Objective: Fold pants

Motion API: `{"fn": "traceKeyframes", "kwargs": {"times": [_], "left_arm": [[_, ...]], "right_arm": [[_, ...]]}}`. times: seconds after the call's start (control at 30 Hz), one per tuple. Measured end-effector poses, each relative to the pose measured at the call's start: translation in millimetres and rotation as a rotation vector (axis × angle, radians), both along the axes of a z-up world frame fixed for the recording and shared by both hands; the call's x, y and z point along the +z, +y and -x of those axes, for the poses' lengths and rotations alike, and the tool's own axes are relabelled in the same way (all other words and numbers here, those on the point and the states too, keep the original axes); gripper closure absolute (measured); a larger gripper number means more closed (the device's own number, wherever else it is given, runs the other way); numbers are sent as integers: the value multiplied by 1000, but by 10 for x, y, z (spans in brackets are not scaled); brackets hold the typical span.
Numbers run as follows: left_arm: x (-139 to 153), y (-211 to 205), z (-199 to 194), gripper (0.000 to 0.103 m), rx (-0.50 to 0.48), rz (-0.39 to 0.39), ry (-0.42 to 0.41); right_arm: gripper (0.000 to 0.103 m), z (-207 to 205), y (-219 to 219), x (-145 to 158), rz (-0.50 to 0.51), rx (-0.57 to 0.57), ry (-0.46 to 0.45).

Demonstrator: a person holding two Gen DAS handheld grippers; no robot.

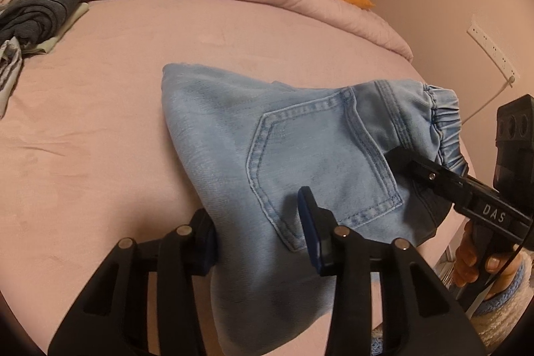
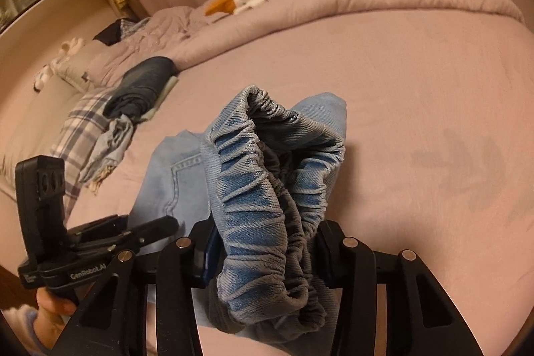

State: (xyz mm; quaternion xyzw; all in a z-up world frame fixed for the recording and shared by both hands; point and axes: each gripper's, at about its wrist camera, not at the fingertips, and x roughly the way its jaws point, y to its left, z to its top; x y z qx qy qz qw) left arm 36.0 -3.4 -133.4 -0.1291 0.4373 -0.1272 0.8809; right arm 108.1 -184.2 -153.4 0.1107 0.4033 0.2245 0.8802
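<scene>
With the left tool (image 1: 260, 232) and right tool (image 2: 267, 251) both clenched on the light-blue jeans (image 1: 267, 139), carry the elastic waistband (image 2: 267, 175) level toward the bed's (image 1: 100, 139) far edge.

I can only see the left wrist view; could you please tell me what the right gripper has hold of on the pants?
Observer: The right gripper has the elastic waistband of the pants bunched between its fingers.
Operator: Thank you. Is the waist opening pressed flat?
Observer: No, it gapes open and its grey inner side is showing.
Operator: And what lies beyond the dark folded clothes?
Observer: A plaid cloth lies right beside the dark folded clothes.
</scene>
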Motion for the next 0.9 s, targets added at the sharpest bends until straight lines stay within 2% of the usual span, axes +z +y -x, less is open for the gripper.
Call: {"fn": "traceKeyframes", "kwargs": {"times": [0.4,0.9], "left_arm": [[158,187,208,63,67,-15,-41],[326,394,177,63,113,-33,-78]], "right_arm": [[55,78,282,224,35,64,-101],[55,-29,532,366,47,118,-153]]}}
